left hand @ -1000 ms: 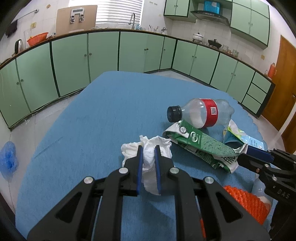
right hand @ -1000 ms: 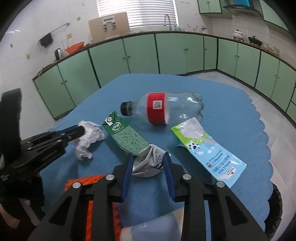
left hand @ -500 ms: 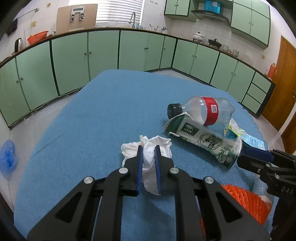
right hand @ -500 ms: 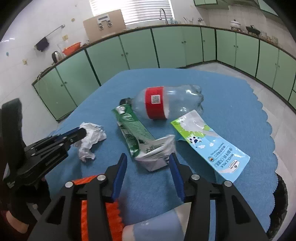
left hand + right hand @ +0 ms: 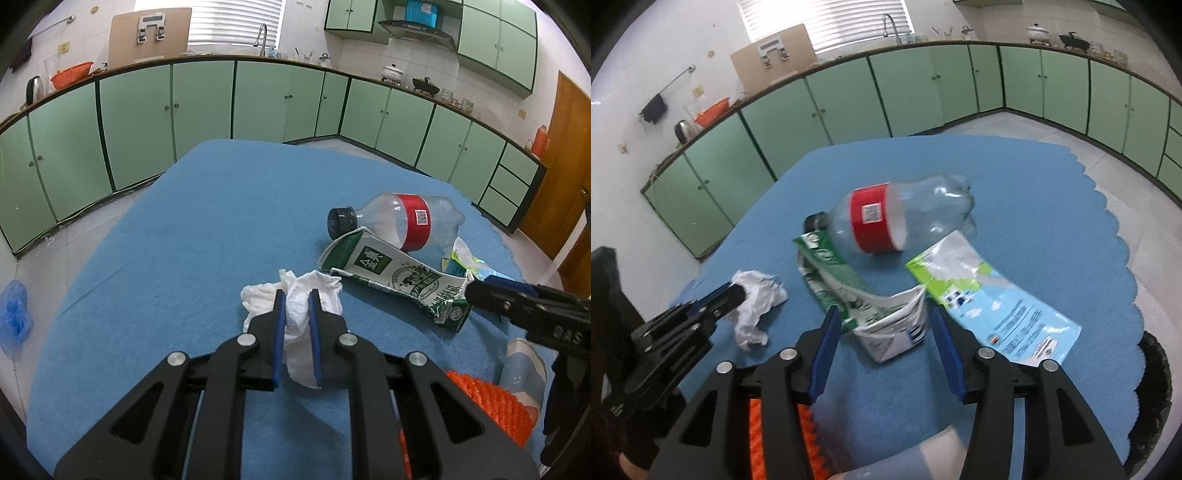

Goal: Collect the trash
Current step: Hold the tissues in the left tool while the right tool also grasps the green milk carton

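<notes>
Trash lies scattered on the blue-covered worktop (image 5: 177, 236), four pieces in all: one crumpled white tissue (image 5: 295, 306), one flattened green milk carton (image 5: 849, 291), one clear plastic bottle (image 5: 905, 218) with a red label and black cap, and one flat blue-and-green pouch (image 5: 993, 306). The tissue sits between the blue pads of the left claw (image 5: 295, 314), which is nearly closed and pinches it, part of the wad spilling out beyond the tips onto the cloth. The carton's crushed white end lies between the fingers of the right claw (image 5: 882, 325) — its jaws have just been opening and now stand about half spread, with a gap between each blue pad and the carton, so nothing is gripped. The carton's green far end rests against the bottle's neck; the bottle lies on its side just beyond, cap toward the left claw. The pouch lies flat beside the carton on the right claw's outer side, one corner near the bottle's base. Something orange and ribbed (image 5: 491, 406) shows low at the near edge of both views — what it is I cannot tell.
</notes>
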`<action>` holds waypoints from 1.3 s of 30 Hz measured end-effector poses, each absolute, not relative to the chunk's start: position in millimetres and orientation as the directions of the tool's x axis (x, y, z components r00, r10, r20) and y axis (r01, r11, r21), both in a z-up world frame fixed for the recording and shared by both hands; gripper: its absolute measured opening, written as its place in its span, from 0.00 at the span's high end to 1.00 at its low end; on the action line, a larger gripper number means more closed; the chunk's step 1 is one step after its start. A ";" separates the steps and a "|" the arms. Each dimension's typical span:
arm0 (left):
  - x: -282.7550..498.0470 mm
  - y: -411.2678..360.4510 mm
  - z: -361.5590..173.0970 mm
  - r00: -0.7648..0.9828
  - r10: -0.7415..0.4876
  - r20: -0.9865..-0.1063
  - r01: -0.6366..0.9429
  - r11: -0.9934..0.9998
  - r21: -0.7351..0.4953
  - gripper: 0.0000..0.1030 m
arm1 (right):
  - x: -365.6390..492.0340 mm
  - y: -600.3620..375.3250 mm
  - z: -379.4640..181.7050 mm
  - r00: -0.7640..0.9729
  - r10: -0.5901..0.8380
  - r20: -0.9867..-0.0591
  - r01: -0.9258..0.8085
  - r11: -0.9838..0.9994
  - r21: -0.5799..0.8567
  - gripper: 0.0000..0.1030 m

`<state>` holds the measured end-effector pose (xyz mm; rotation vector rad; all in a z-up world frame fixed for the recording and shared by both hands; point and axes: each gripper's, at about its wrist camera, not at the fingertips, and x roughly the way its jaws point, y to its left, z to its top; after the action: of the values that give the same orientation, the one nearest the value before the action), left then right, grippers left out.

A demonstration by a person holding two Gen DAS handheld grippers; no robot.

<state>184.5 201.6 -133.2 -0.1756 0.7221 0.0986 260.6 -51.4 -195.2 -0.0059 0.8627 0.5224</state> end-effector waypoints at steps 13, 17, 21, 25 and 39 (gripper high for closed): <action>186.2 210.4 -133.4 0.745 0.025 -0.666 -0.146 0.981 -0.126 0.89 | 256.1 -32.8 -202.4 0.487 0.423 -0.764 -0.502 0.852 0.152 0.56; 186.4 212.1 -134.7 0.743 0.023 -0.669 -0.146 0.981 -0.129 0.89 | 262.2 -34.7 -205.3 0.457 0.457 -0.763 -0.493 0.844 0.210 0.55; 186.9 211.8 -135.0 0.743 0.023 -0.669 -0.146 0.981 -0.130 0.89 | 268.8 -40.4 -209.1 0.434 0.474 -0.766 -0.485 0.840 0.244 0.53; 186.9 211.2 -134.7 0.743 0.022 -0.669 -0.146 0.981 -0.129 0.89 | 274.0 -41.5 -213.5 0.391 0.494 -0.777 -0.486 0.827 0.282 0.48; 188.4 213.8 -134.9 0.742 0.022 -0.670 -0.144 0.981 -0.128 0.89 | 253.8 -43.1 -206.4 0.440 0.505 -0.743 -0.521 0.817 0.247 0.64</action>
<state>188.4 213.8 -134.9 -0.1756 0.7306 0.0911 253.8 -43.1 -206.4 -0.0196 0.9158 0.6368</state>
